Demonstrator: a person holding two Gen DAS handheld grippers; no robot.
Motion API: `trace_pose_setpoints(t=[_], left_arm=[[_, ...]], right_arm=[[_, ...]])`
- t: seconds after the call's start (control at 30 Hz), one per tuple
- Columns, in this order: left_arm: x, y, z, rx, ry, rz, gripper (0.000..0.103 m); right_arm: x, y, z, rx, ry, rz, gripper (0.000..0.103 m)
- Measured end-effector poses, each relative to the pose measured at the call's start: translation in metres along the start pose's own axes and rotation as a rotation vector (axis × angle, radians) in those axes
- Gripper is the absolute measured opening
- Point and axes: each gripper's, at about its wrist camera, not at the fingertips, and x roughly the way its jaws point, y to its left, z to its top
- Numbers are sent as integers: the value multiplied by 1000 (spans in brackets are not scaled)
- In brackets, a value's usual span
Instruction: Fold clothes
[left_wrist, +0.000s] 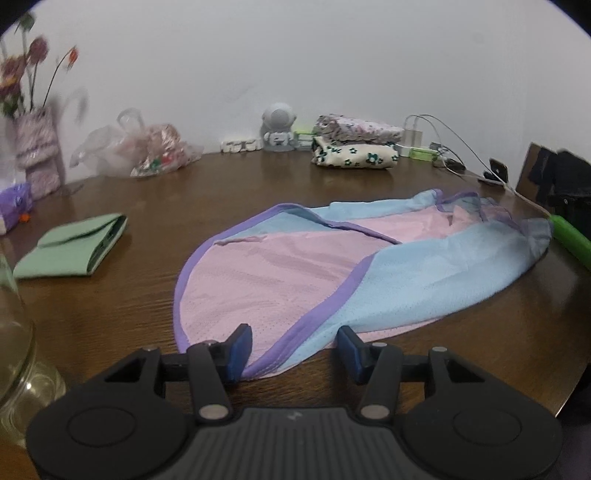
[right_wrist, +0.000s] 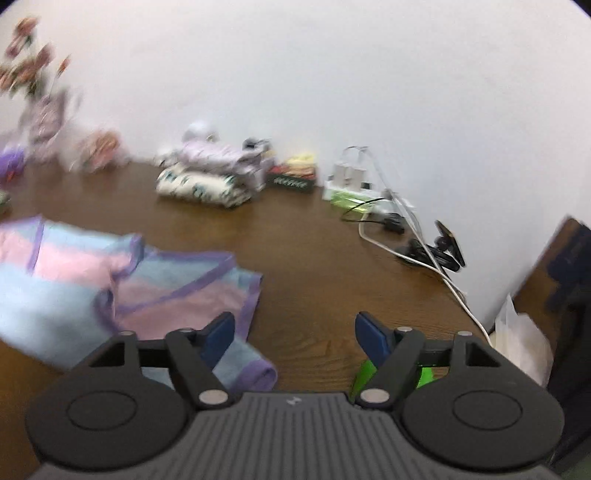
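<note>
A pink and light-blue garment with purple trim (left_wrist: 332, 266) lies spread on the brown wooden table (left_wrist: 155, 288). My left gripper (left_wrist: 294, 350) is open, its blue pads on either side of the garment's near hem corner, not gripping it. In the blurred right wrist view the same garment (right_wrist: 122, 291) lies at the left. My right gripper (right_wrist: 293, 334) is open and empty above bare table; its left pad (right_wrist: 218, 334) is over the garment's right edge.
A folded green cloth (left_wrist: 74, 245) lies at the left. Two folded floral garments (left_wrist: 354, 142) are stacked by the wall. An astronaut figure (left_wrist: 277, 127), plastic bag (left_wrist: 140, 147), flower vase (left_wrist: 37, 147), chargers with cables (right_wrist: 373, 184), a glass jar (left_wrist: 14, 332) and a green object (left_wrist: 570, 240) surround the table.
</note>
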Motion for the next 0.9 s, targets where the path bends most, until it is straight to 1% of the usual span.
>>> trace_pose_setpoints(t=[0.03,0.07,0.1,0.13,0.17,0.23,0.33,0.4,0.5,0.57,0.63,0.77,0.83,0.9], left_arm=[[-1,2,2,-29,4,-4,50],[-3,4,3,-62,-4,-9,50],[-5,4,3,-84,-22,-8,50],[-8,4,2,-105,-38,-6,50],[-9,4,1,-123,-51,1,50],[-11,4,-1,-156,-68,19,50],[-9,2,-8,-175,-69,66,50],[-9,-1,-12,-166,-77,101,50],[-9,-11,-16,-96,-85,138,50],[-10,-16,-20,-55,-93,156,50],[-14,-15,-24,-59,-98,150,50],[-21,-14,-30,-21,-94,142,50],[-22,-13,-25,-30,-65,133,50],[-23,-10,-10,-72,-17,104,49]], right_arm=[[-1,6,1,18,-3,78,63],[-3,13,1,31,-4,168,63],[-2,24,0,24,2,239,62],[2,38,-2,5,12,288,62],[6,51,-4,-15,21,317,61],[15,70,-7,-44,37,347,56],[31,84,-10,-63,47,357,53],[40,83,-11,-57,74,344,47],[50,80,-19,-43,140,331,46],[49,83,-23,-77,126,322,46],[48,85,-24,-80,139,315,46],[38,80,-31,-77,154,308,46],[35,76,-28,-57,170,316,49],[33,72,-25,-35,188,325,52]])
